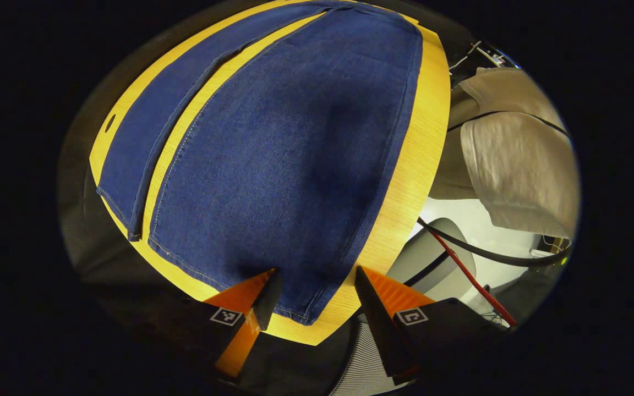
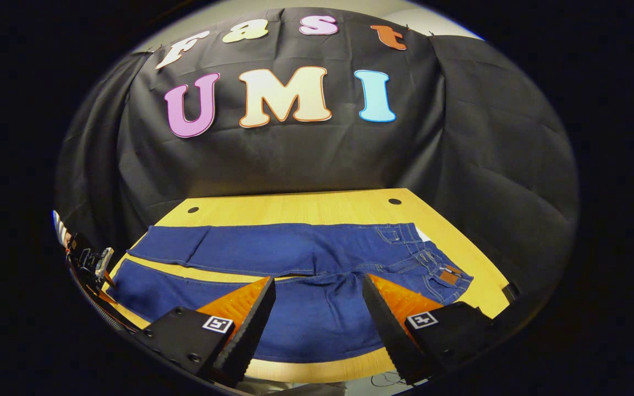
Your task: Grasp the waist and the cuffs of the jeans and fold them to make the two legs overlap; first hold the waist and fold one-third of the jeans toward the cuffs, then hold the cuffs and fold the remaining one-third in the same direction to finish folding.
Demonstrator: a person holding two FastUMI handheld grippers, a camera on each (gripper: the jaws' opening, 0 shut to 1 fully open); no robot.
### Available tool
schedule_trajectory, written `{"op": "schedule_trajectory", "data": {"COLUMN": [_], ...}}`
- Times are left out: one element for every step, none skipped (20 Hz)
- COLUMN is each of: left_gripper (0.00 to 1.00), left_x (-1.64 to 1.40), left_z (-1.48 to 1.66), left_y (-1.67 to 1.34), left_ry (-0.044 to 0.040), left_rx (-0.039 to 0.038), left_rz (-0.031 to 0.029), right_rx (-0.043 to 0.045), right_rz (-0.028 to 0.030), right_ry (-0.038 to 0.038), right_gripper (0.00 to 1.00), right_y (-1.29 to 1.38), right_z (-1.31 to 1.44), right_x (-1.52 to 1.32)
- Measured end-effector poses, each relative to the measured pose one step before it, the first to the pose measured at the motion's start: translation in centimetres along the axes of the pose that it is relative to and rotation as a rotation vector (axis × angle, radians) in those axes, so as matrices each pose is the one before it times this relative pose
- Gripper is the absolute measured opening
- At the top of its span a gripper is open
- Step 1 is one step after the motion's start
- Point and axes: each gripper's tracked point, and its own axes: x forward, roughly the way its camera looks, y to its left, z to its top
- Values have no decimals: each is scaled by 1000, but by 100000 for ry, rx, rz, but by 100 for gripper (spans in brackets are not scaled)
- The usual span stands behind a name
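Note:
Dark blue jeans (image 2: 295, 250) lie flat on the wooden table (image 2: 295, 206), legs spread apart, waist (image 2: 443, 272) to the right and cuffs (image 2: 130, 258) to the left. My right gripper (image 2: 318, 279) hangs open over the near leg by the crotch, with nothing between its fingers. In the left gripper view the jeans (image 1: 284, 154) run away from me along the table (image 1: 416, 165). There my left gripper (image 1: 315, 272) is open, its fingers straddling the near leg's cuff (image 1: 295, 308) at the table's end. That same gripper (image 2: 88, 261) shows small at the far left of the right gripper view.
The table has two small holes (image 2: 394, 201) near its back edge. Beside its long edge a person in light clothes (image 1: 515, 159) stands. Red and black cables (image 1: 471, 275) hang below them. The black cloth wall (image 2: 487, 181) closes the back and right side.

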Motion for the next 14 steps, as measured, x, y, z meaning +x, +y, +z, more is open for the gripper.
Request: {"op": "schedule_trajectory", "data": {"left_gripper": [84, 77, 76, 71, 68, 64, 58, 48, 37, 18, 9, 0, 0, 0], "left_x": [43, -110, 101, -75, -60, 77, 27, -146, 100, 10, -22, 15, 97, -53], "left_z": [121, -35, 187, -186, 123, -35, 121, 187, 251, 141, -70, -151, -129, -22], "left_y": [112, 133, 111, -55, 28, 302, 278, 288, 170, -65, -115, -133, 72, -147], "left_ry": [33, 95, -526, 426, -293, 739, -299, -424, -995, -976, 73, -428, 470, 178], "left_rx": [-1374, -552, -440, -499, -2, 43, -167, 97, 248, 808, 1640, 2370, 860, -633], "left_rz": [99, 148, 153, 224, 188, 170, 249, 289, 639, 1422, 1257, 1064, 465, -197], "right_rx": [482, 521, 572, 613, 593, 440, -58, -896, -1679, -2285, -3315, -4536, -5851, -6955], "right_rz": [-851, -1059, -1126, -1215, -1094, -1002, -931, -879, -890, -24, 86, 504, 924, 920], "right_ry": [-40, 20, 120, -135, -198, -51, 220, 636, 962, 1010, 1260, 1994, 2553, 2936], "right_gripper": [98, 98, 98, 98, 98, 98, 98, 98, 98, 99, 99, 98, 99, 99], "right_y": [-420, -515, -590, -558, -582, -617, -616, -688, -754, -636, -857, -881, -1019, -997], "right_z": [-110, -124, 4, -52, 46, 13, -31, -128, -109, -138, -76, -350, -518, -672], "right_x": [-109, -109, -60, -119, -193, -137, -45, 11, -1, 95, 84, 264, 108, 206]}}
